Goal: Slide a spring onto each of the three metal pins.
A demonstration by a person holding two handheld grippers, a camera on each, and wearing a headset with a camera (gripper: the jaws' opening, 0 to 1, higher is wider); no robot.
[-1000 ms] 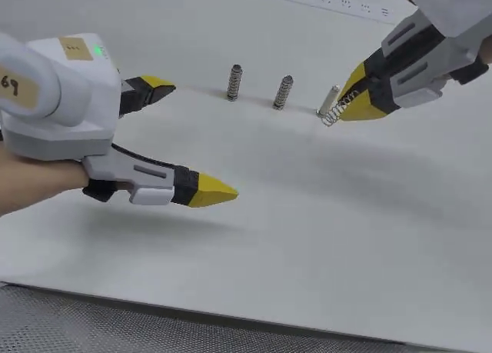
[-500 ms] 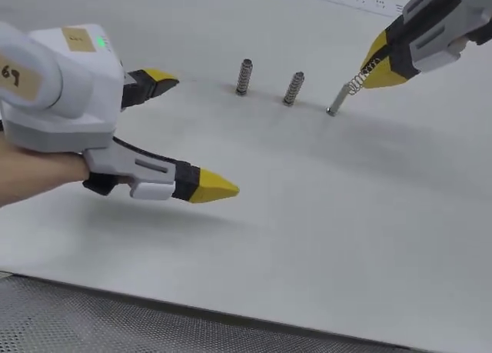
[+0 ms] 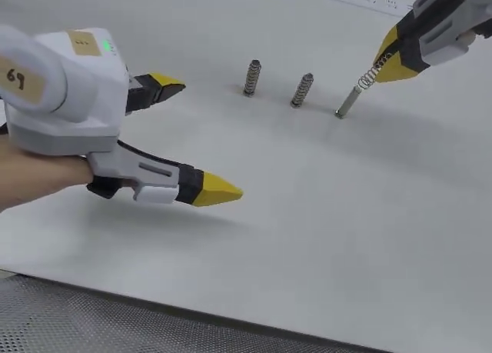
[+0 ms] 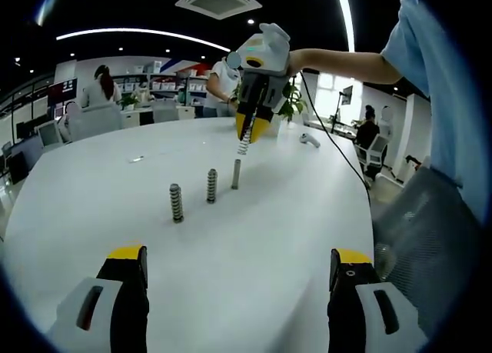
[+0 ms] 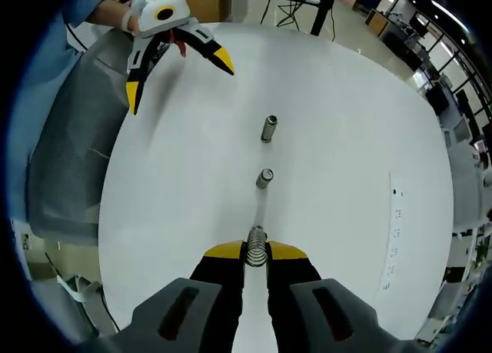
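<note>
A tag (image 3: pixel 17 80) on the left gripper (image 3: pixel 201 138) reads "69"; its fingers stand wide apart, holding nothing. The right gripper's (image 3: pixel 390 63) fingers are clamped on a spring (image 3: pixel 369 76), which juts past their tips, its free end just at the bare pin's (image 3: pixel 347 104) top.

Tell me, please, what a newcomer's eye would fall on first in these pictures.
Probably the right gripper at the far right of the head view, shut on a spring whose lower end meets the tip of the bare pin. Nearer the camera the left gripper looms large, jaws wide open, holding nothing. Between them on the white table stand two spring-covered pins.
</note>
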